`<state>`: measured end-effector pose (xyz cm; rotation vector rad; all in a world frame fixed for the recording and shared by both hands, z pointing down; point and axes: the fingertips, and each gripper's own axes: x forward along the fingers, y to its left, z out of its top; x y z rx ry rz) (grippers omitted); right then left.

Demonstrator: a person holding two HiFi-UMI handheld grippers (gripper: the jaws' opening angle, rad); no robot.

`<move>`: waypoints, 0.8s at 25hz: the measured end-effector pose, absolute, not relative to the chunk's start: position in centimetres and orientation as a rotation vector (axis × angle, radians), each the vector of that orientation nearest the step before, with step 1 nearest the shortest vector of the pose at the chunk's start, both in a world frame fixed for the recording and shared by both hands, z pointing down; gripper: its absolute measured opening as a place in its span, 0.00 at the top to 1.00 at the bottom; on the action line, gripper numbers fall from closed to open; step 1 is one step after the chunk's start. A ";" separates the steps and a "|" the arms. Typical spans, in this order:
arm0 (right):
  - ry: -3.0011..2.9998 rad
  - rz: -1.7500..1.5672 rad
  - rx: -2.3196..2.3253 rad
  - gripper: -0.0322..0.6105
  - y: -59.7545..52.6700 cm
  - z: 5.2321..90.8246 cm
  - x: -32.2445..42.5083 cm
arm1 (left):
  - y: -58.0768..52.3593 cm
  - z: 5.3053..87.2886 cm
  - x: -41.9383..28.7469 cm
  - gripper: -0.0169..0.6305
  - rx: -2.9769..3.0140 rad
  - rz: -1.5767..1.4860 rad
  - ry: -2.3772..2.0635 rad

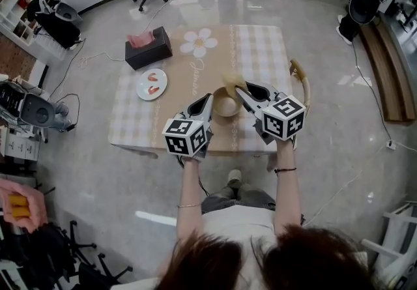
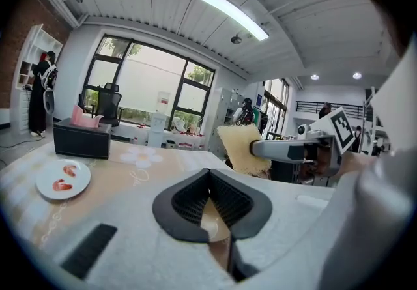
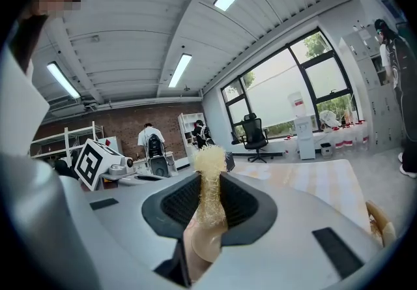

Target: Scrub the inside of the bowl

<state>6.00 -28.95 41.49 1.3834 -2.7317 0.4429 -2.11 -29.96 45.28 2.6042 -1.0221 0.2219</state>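
Above a checked-cloth table (image 1: 260, 54) on a glossy office floor (image 1: 98, 171), the left gripper (image 1: 209, 98) has its jaws pinched on the bowl (image 1: 226, 106), while the right gripper (image 1: 238, 90) has its jaws clamped on a yellow scrub pad (image 1: 233, 80) at the bowl's far rim.

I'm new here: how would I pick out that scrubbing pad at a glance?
Find the table with the checked cloth, then the beige bowl near its front edge. By the bowl's far rim, the right gripper pinches a pale yellow pad, the only rough, fibrous thing there.
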 end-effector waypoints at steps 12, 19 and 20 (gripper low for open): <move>-2.699 0.520 1.368 0.83 -30.2 43.5 5.7 | -30.0 48.4 -2.3 0.96 2.469 0.258 -0.923; -2.684 0.477 1.256 0.83 -31.2 43.8 5.7 | -30.0 50.2 -2.1 0.96 2.334 0.208 -0.911; -2.679 0.474 1.243 0.83 -31.4 43.8 5.8 | -29.9 50.5 -2.0 0.96 2.325 0.222 -0.914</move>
